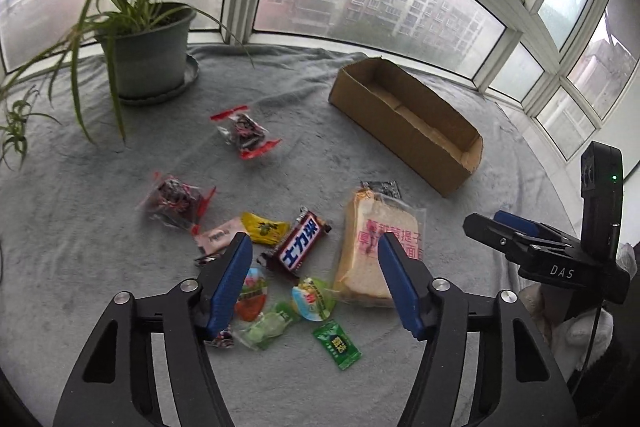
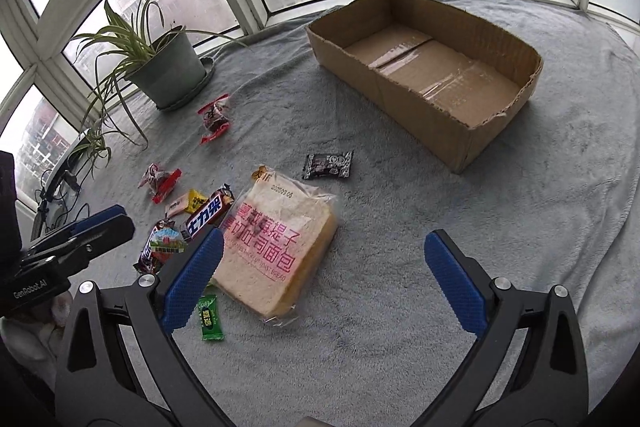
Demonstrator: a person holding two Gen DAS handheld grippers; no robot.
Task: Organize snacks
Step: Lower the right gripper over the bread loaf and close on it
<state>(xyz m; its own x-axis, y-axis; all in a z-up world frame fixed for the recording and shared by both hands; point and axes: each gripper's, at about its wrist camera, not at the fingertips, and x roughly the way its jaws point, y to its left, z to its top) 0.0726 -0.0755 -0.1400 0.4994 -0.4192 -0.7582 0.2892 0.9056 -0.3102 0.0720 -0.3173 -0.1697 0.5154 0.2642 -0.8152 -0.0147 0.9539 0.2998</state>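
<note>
Snacks point(image 1: 298, 247) crowd left of the empty cardboard box point(image 2: 460, 123); both tongs, left gripper point(image 1: 314, 267) and right gripper point(image 2: 324, 267), gape empty, so closing could pinch neighbouring wrappers.

The cardboard box point(image 2: 424, 75) stands open and empty at the far right, brown, with ragged cut edges and tape across its floor. The sliced toast bread point(image 2: 276, 247) lies flat in a clear bag printed with pink characters, well apart from the box. Just beyond it lies a small black packet point(image 2: 328, 166). Left of the bread, clustered: a brown chocolate bar point(image 1: 301, 242), a yellow candy point(image 1: 265, 228), a pink packet point(image 1: 216, 239), two jelly cups point(image 1: 312, 298) and a green candy point(image 1: 337, 344). Two red-ended clear packets point(image 1: 245, 135) lie farther off, toward the plant.
</note>
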